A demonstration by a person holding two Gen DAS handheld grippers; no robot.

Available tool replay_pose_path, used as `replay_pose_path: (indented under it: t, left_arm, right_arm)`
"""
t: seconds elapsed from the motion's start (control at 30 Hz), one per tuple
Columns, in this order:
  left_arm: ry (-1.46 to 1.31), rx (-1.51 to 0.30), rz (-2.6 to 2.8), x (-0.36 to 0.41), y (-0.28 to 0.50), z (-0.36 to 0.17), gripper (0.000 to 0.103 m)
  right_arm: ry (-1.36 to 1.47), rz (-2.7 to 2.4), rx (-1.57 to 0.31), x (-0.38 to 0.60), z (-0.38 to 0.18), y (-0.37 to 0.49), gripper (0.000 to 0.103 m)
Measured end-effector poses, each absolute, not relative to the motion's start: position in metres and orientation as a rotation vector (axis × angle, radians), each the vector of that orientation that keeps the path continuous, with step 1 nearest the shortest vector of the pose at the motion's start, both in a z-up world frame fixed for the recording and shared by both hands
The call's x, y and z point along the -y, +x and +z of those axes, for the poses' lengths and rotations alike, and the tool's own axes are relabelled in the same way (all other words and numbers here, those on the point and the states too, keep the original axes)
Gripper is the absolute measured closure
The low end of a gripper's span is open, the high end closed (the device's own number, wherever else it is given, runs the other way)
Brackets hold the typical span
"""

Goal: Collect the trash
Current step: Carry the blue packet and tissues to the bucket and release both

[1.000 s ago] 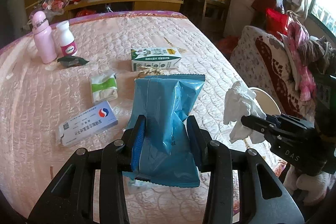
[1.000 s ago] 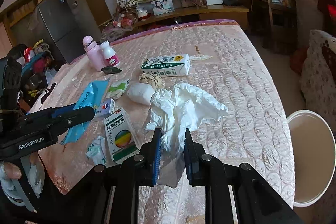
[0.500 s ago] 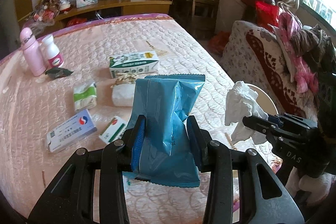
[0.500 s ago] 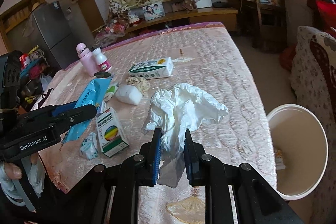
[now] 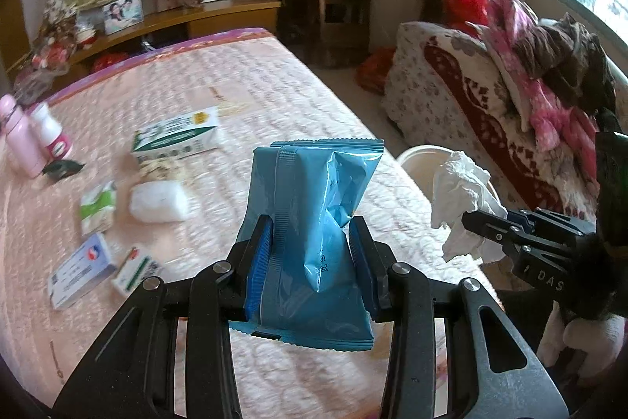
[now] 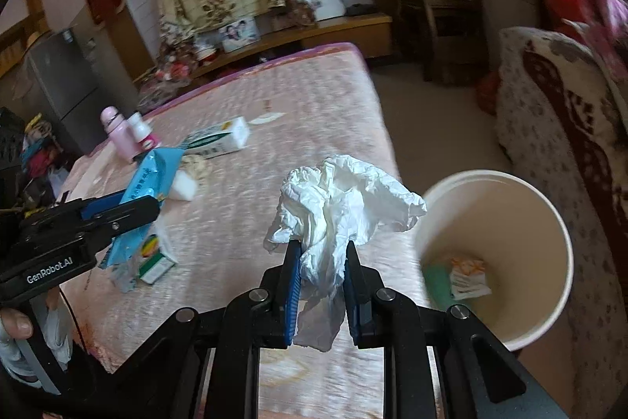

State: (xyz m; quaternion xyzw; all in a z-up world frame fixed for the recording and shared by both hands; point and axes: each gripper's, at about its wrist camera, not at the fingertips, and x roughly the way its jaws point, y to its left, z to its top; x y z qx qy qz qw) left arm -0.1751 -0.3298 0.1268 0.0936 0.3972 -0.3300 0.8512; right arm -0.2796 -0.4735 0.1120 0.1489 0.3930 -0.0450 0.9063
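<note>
My left gripper [image 5: 310,228] is shut on a crinkled blue plastic wrapper [image 5: 314,203], held above the pink quilted bed [image 5: 255,89]. My right gripper [image 6: 322,254] is shut on a crumpled white tissue [image 6: 341,203], near the bed's right edge. To the right of the tissue stands a cream round bin [image 6: 522,222] on the floor, with a few scraps at its bottom. In the left wrist view the right gripper [image 5: 471,218] shows at the right with the tissue [image 5: 459,191], in front of the bin's rim [image 5: 416,154]. In the right wrist view the left gripper [image 6: 153,203] holds the wrapper [image 6: 149,183] at the left.
On the bed lie a green and white carton [image 5: 176,140], a white wad [image 5: 159,201], a green packet [image 5: 98,209], two small boxes [image 5: 80,266], a pink bottle [image 5: 21,140] and a white bottle [image 5: 55,136]. A patterned sofa [image 5: 471,105] piled with clothes stands right of the bin.
Both grippers have moved rightward along the bed toward its right edge, each keeping its load. The bin has come fully into the right wrist view, beside the tissue.
</note>
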Motion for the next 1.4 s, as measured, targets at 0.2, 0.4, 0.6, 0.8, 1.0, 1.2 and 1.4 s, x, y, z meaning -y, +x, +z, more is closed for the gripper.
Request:
replay_pose_path:
  t: [0.2, 0.4, 0.6, 0.8, 1.0, 1.2, 1.4]
  left_arm:
    - [0.224, -0.849, -0.741, 0.369, -0.181, 0.120, 0.065]
    - [0.233, -0.884, -0.803, 0.413, -0.183, 0.110, 0.065]
    - [0.199, -0.954, -0.873, 0.462, -0.182, 0.096, 0.065]
    - [0.120, -1.009, -0.948, 0.498, -0.172, 0.084, 0.060]
    - [0.064, -1.017, -0.980, 0.505, -0.167, 0.082, 0.036]
    - [0.110, -0.994, -0.910, 0.487, -0.169, 0.084, 0.036]
    - [0.148, -0.925, -0.832, 0.454, -0.175, 0.093, 0.036]
  right_arm:
    - [0.337, -0.177, -0.821, 0.513, 0.104, -0.298, 0.085]
    - [0.362, -0.267, -0.844, 0.553, 0.094, -0.309, 0.085]
    - [0.376, -0.358, -0.883, 0.589, 0.080, -0.311, 0.085]
    - [0.403, -0.422, -0.891, 0.614, 0.064, -0.305, 0.073]
    - [0.457, -0.458, -0.849, 0.630, 0.058, -0.312, 0.037]
    - [0.473, -0.438, -0.856, 0.627, 0.056, -0.313, 0.037]
    - [0.426, -0.411, -0.857, 0.608, 0.061, -0.308, 0.037]
